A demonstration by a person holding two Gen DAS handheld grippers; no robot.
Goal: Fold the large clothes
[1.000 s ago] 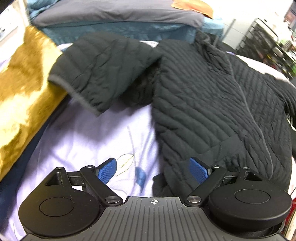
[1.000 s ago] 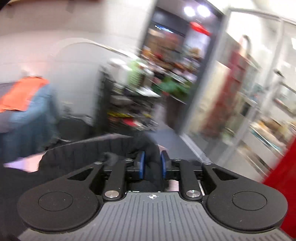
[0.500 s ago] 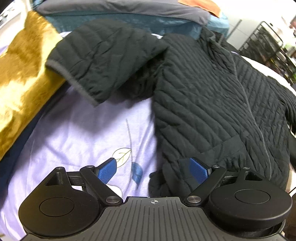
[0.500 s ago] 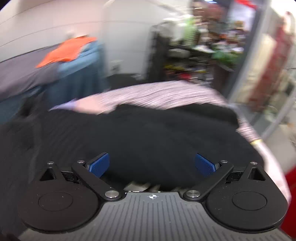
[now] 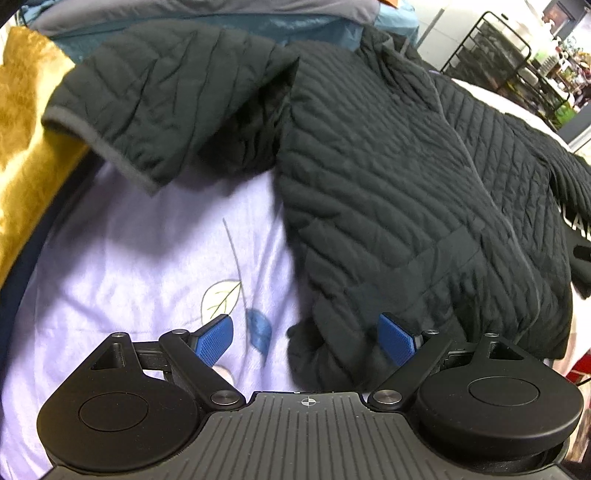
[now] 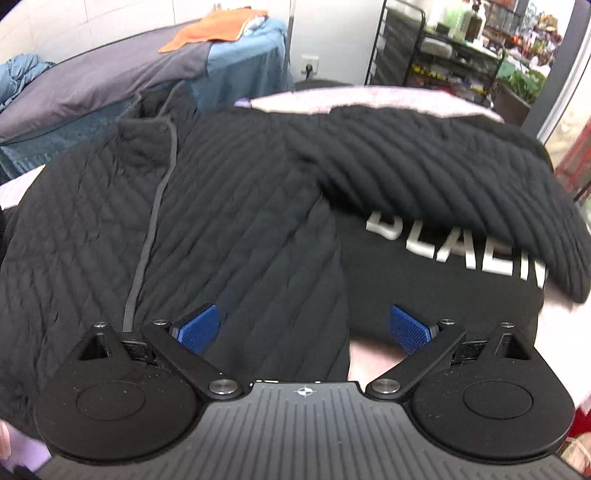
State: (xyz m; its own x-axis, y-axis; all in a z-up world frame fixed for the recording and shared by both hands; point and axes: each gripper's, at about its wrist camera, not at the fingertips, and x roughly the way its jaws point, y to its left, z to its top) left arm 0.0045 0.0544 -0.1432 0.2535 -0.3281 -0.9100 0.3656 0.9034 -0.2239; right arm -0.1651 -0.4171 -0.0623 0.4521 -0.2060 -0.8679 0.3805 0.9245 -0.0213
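A black quilted jacket [image 5: 388, 177] lies front up on a lilac bedsheet [image 5: 140, 258], zip closed. Its left sleeve [image 5: 155, 96] is spread out to the upper left, the cuff over a golden blanket. My left gripper [image 5: 306, 339] is open and empty, low over the jacket's lower left hem corner. In the right wrist view the jacket [image 6: 207, 221] fills the middle and its right sleeve [image 6: 443, 173] lies spread over another black garment with white lettering [image 6: 458, 251]. My right gripper [image 6: 304, 328] is open and empty above the jacket's lower right hem.
A golden plush blanket [image 5: 26, 147] lies along the bed's left edge. A grey and blue bed [image 6: 110, 81] with an orange cloth [image 6: 214, 29] stands behind. A black wire shelf rack [image 6: 436, 55] stands at the back right.
My right gripper let go of the right sleeve, opened, and swung back over the jacket; the sleeve now lies on the bed. My left gripper drifted slightly closer to the hem, still open.
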